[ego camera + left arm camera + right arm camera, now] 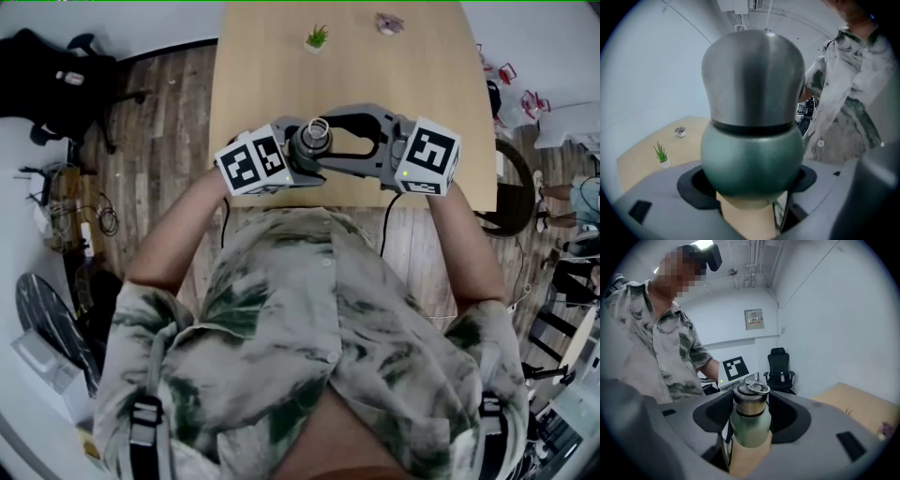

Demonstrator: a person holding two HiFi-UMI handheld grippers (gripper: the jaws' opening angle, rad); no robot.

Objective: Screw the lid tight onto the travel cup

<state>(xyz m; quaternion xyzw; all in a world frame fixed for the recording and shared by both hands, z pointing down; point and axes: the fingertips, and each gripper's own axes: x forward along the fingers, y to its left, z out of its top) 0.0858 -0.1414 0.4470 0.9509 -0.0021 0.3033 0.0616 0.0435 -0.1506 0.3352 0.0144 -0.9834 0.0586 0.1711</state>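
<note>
Light wooden table (281, 84) over a dark plank floor. There's a little potted plant (317, 37) at the far end and some small grey thing (389, 22) just to its right, too small to make out.

At the near edge of the table, the left gripper (751, 183) is clamped on the travel cup (311, 141). In the left gripper view the round green body sits right between the black pads (693, 183), touching on both sides, with the steel upper part rising above them.

The cup stands upright between the two grippers. I can't tell if its base actually rests on the wood.

The right gripper (751, 404) comes in from the other side. Its jaws are spread wide but closed around the steel lid (751, 397), with a pad against each side. The lid has a metal ring on top and sits on the cup.
</note>
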